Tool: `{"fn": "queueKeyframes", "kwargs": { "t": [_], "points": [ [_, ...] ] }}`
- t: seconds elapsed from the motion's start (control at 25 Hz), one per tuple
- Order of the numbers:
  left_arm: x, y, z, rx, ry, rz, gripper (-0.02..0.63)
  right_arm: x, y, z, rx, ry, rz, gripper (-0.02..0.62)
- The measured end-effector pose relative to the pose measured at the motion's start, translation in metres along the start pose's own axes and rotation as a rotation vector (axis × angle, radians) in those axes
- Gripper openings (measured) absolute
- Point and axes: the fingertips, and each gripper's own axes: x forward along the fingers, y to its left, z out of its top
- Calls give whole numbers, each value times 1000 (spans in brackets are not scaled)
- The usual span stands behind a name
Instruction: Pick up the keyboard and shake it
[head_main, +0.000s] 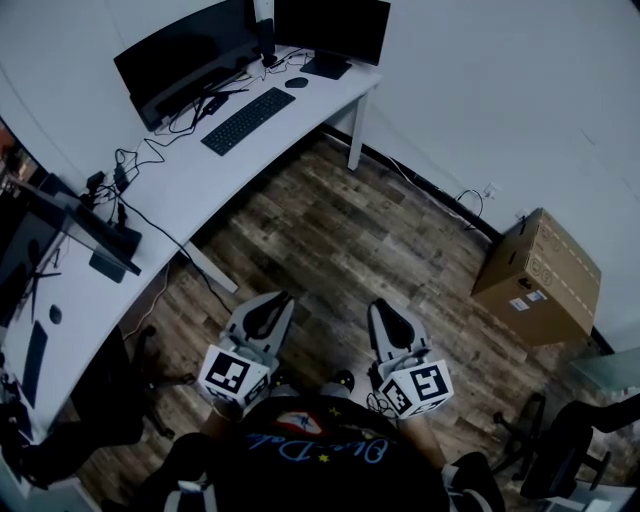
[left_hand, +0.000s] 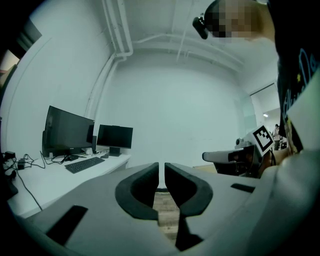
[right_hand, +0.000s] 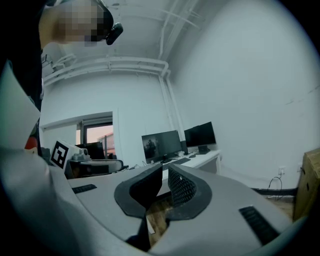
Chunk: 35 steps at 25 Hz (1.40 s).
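The black keyboard (head_main: 248, 120) lies on the white desk (head_main: 200, 185) at the far left, in front of two dark monitors (head_main: 185, 55). It also shows small in the left gripper view as the keyboard (left_hand: 85, 164) and in the right gripper view as the keyboard (right_hand: 181, 160). Both grippers are held close to the person's body over the wooden floor, far from the desk. My left gripper (head_main: 268, 302) is shut and empty, its pads nearly touching (left_hand: 161, 170). My right gripper (head_main: 386, 310) is also shut with nothing in it (right_hand: 165, 174).
A mouse (head_main: 296, 82) lies beyond the keyboard. Cables (head_main: 150, 150) trail across the desk. A cardboard box (head_main: 538, 275) stands against the right wall. An office chair (head_main: 560, 450) is at the lower right. Wooden floor (head_main: 340, 240) stretches between me and the desk.
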Motion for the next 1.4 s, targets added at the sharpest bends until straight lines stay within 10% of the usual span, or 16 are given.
{"fn": "queueKeyframes", "kwargs": {
  "t": [0.64, 1.4],
  "points": [
    [37, -32, -15, -17, 24, 38, 72, -18, -68, 2, 0, 11, 2, 84],
    [162, 116, 9, -43, -31, -8, 81, 135, -119, 23, -42, 34, -41, 130]
  ]
}}
